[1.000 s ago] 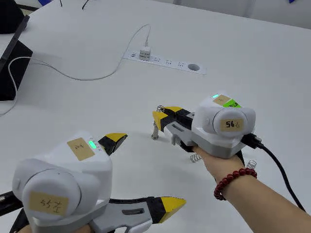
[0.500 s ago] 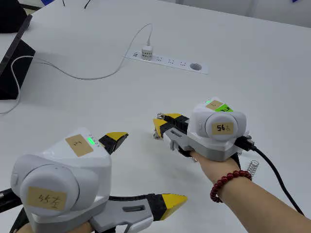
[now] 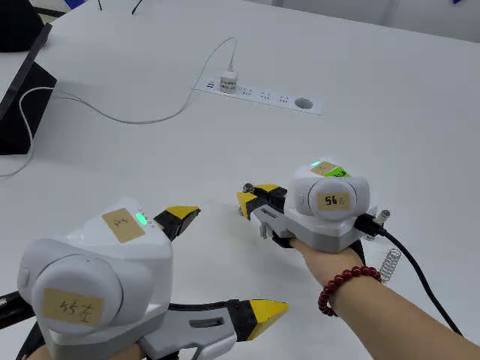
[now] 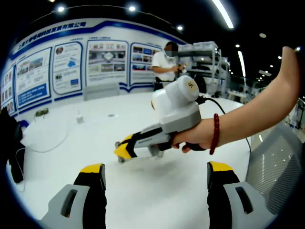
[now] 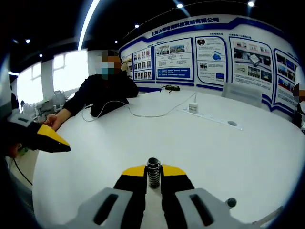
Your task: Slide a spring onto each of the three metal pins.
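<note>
A broad white table (image 3: 375,90) fills the near part of the room. On its far part lies a white power strip (image 3: 259,95) with a small charger (image 3: 227,79) plugged in. A white cable (image 3: 150,120) curves leftward toward a black box (image 3: 19,112) at the table's edge. The back wall (image 5: 209,52) carries blue-bordered poster panels under blue lettering. The dark ceiling has long light strips (image 4: 224,13) and small round spots. Bright windows (image 5: 33,78) stand on one side, metal shelving (image 4: 207,55) on another. One person (image 5: 107,88) sits at the table and another (image 4: 167,67) stands by the wall.
</note>
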`<state>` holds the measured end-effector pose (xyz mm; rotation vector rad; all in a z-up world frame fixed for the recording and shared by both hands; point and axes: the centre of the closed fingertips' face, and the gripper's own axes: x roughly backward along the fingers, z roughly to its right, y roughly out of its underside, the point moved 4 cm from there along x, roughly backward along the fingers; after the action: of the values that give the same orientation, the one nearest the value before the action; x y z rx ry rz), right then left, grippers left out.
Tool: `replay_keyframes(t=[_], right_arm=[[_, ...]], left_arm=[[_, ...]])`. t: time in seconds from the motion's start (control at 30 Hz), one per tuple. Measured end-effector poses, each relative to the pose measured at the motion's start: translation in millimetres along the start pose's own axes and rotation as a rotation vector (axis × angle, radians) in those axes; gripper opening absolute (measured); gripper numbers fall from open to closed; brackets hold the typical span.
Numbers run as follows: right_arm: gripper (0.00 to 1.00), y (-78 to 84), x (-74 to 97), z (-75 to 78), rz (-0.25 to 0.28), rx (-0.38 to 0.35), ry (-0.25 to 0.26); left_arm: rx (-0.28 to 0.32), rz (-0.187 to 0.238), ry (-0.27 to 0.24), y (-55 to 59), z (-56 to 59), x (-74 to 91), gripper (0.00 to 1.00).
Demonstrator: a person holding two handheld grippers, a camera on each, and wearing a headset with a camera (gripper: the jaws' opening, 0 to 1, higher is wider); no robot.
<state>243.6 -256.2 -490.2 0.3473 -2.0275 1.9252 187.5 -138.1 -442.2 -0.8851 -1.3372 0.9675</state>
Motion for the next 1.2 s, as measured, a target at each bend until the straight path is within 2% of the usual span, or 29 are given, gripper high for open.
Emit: replay_keyframes(t=[0.1,0.23,0.63,0.93,1.2], right_arm=[[0.13,1.4,0.0,-0.2,-0.01,-0.003,0.0],[0.2,-0.1,1.8,-3.1,-0.011,-0.041,-0.021],[0.3,-21.7,23.5,-7.3,0.029,-0.056,-0.047],[0.39,-40.6,43.8,-3.4,0.069,-0.101,-0.047],[0.44,-49.3,63.6,5.1,0.086,-0.111,-0.029]], left_arm=[[0.004,-0.001,0.003,0.3,0.6,-0.6,0.89],[0.002,0.001,0.004,-0.4,0.7,-1.1,0.89],[0.011,0.005,-0.002,-2.7,-0.4,-1.4,0.88],[-0.003,-0.001,-0.015,-3.8,-2.1,-1.0,0.88],[0.007,0.005,-0.032,-6.6,-5.9,0.2,0.85]])
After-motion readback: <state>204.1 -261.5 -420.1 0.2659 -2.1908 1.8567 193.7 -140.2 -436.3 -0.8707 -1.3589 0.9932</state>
